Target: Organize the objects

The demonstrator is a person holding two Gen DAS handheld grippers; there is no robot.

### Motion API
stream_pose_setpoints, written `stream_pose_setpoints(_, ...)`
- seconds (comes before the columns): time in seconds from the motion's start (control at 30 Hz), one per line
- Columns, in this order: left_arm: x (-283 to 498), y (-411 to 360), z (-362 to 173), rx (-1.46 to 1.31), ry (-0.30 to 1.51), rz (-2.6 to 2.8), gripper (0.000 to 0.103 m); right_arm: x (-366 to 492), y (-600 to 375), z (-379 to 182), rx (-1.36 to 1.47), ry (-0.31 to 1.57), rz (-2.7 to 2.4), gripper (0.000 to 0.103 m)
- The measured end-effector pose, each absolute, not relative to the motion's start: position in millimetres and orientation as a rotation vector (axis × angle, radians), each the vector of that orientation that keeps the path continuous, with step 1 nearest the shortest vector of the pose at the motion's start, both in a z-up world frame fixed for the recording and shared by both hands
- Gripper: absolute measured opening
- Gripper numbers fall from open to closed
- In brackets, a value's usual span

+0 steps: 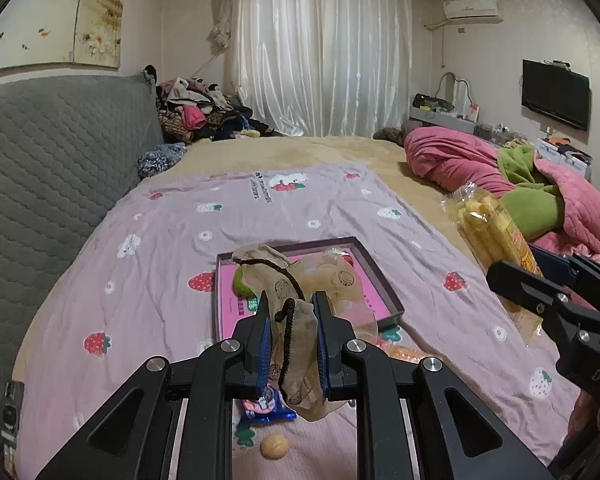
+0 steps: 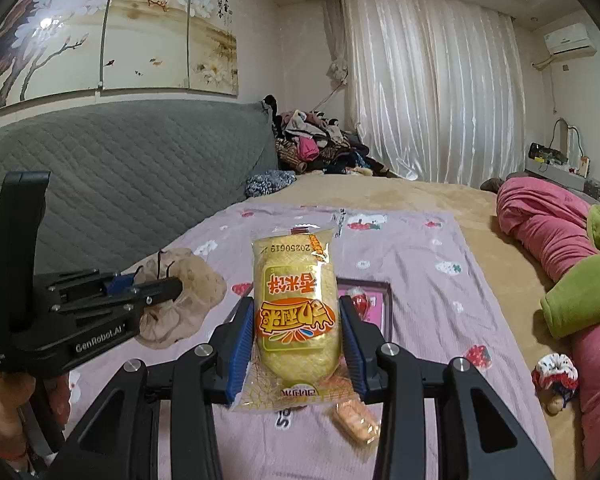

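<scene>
Left gripper [image 1: 292, 344] pinches the limp, sheer stocking [image 1: 296, 360] above the near tray [image 1: 384, 276] — right gripper [image 2: 296, 344], to its right, clamps the light, crushable snack packet [image 2: 296, 312] mid-body, best held gently.

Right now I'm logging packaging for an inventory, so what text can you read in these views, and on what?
"20250619", upside down, on the yellow rice-snack packet held in the right gripper.
"GenRobot.AI" on the black body of the left gripper.
"DAS" on the right gripper's side in the left wrist view.
Large orange Chinese characters on the packet: inverted, not transcribed.
Print on the pink-lined shallow box and purple strawberry bedsheet: too blurred.
</scene>
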State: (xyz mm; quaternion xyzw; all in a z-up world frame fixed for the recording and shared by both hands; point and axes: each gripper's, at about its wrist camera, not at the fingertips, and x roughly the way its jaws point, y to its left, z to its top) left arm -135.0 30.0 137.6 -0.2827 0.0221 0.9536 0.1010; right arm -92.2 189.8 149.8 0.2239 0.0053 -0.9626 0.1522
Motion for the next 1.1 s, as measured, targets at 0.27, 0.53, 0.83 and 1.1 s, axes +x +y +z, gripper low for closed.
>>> stream_pose_setpoints(0.27, -164.9, 17.6, 138.9, -0.828, 0.028, 2.83, 0.018, -116.9, 188.2, 155.1, 0.631, 0.016, -2.776, 0.041)
stream_pose_setpoints(0.53, -198.5, 14.3, 137.7, -0.808, 0.014, 2.835, 0.019, -151.8, 190.8, 152.5, 0.635, -0.016, -2.787, 0.041)
stream_pose_setpoints(0.83, -245.7, 20.2, 117.9, -0.8, 0.054, 2.856, 0.019, -187.2, 187.9, 143.5, 0.599, -0.015, -2.806, 0.041)
stream_pose_setpoints(1.1, -286.5, 15.2, 95.2, -0.81, -0.006, 2.845, 0.019, -227.5, 184.7, 117.2, 0.626, -0.088, -2.768, 0.041)
